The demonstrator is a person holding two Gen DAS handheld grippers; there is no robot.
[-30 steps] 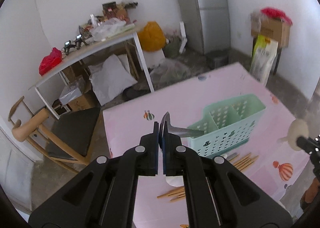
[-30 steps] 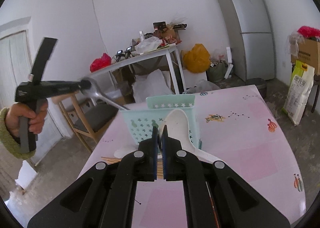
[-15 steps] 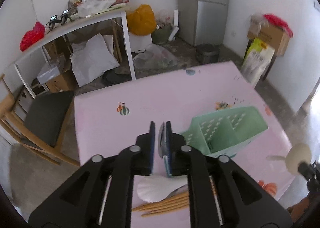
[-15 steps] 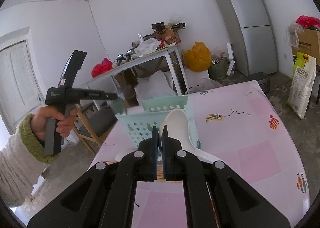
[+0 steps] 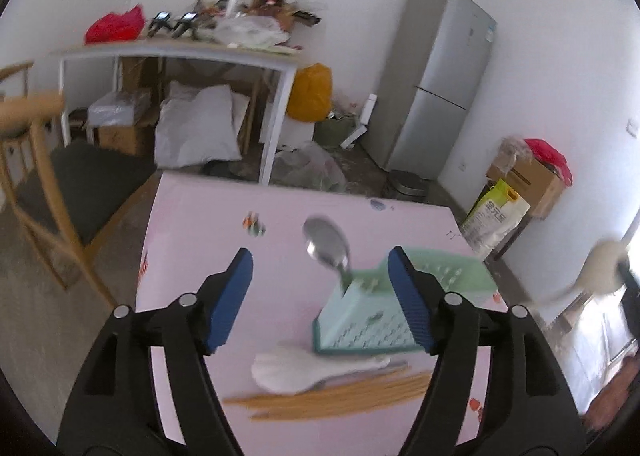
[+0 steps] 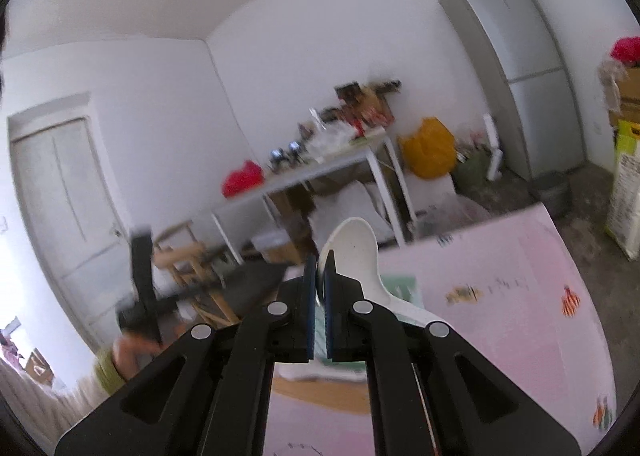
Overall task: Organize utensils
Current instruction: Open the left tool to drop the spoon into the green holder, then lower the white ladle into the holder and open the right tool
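Note:
A metal spoon (image 5: pixel 326 242) stands handle-down in the mint-green slotted basket (image 5: pixel 376 316) on the pink table (image 5: pixel 200 236). My left gripper (image 5: pixel 320 256) hovers just in front of it. Its jaws are opening wide, and the blue pads stand apart from the spoon on either side. A white rice paddle (image 5: pixel 296 368) and several wooden chopsticks (image 5: pixel 340 400) lie in front of the basket. My right gripper (image 6: pixel 320 260) is shut on a white plastic spoon (image 6: pixel 352 248), held up above the basket (image 6: pixel 400 286). That spoon shows blurred at the right edge of the left wrist view (image 5: pixel 604 268).
A wooden chair (image 5: pixel 36 159) stands off the table's left side. Behind it are a white side table (image 5: pixel 180 55) piled with clutter, a grey fridge (image 5: pixel 440 75) and a sack (image 5: pixel 496 219) on the floor. The person's hand (image 6: pixel 128 352) holds the left gripper.
The left gripper let go of the metal spoon, which now stands in the basket, and its jaws spread wide. The right gripper rose with the white spoon still in it.

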